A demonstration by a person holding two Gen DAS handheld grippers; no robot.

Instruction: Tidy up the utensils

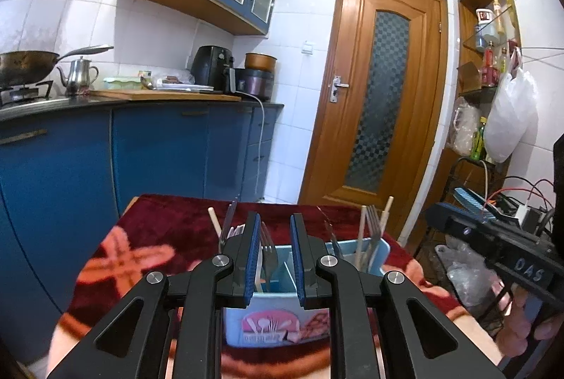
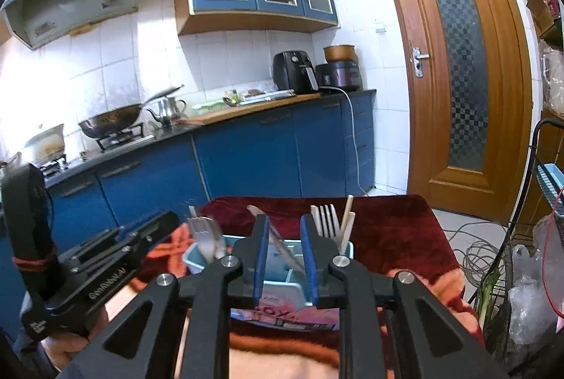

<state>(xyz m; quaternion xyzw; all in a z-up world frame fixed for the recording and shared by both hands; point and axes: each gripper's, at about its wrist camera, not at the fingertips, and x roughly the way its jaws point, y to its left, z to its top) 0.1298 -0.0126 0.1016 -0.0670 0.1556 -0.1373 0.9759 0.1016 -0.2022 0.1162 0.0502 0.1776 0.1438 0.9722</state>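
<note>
I have both grippers pulled up just in front of the light blue utensil caddy (image 1: 268, 319), which sits on the dark red patterned blanket (image 1: 169, 220) and is my reference for everything here. My left gripper (image 1: 275, 259) is released, its blue pads parted with nothing pinched; a metal fork (image 1: 268, 252) stands in the compartment behind the gap. My right gripper (image 2: 286, 259) is likewise slack and empty, framing a knife (image 2: 278, 245) that leans inside the caddy. Toward the caddy's far side, wooden chopsticks (image 2: 347, 220) and pale forks (image 2: 326, 220) stand upright, with more forks (image 2: 206, 236) at its left end. As I judge it, sorting is essentially finished: no loose utensil lies on the blanket around the caddy. The caddy's front carries a pink picture label whose lettering I can't quite read through the blur. The right gripper's body reads "DAS" (image 1: 528, 268).
</note>
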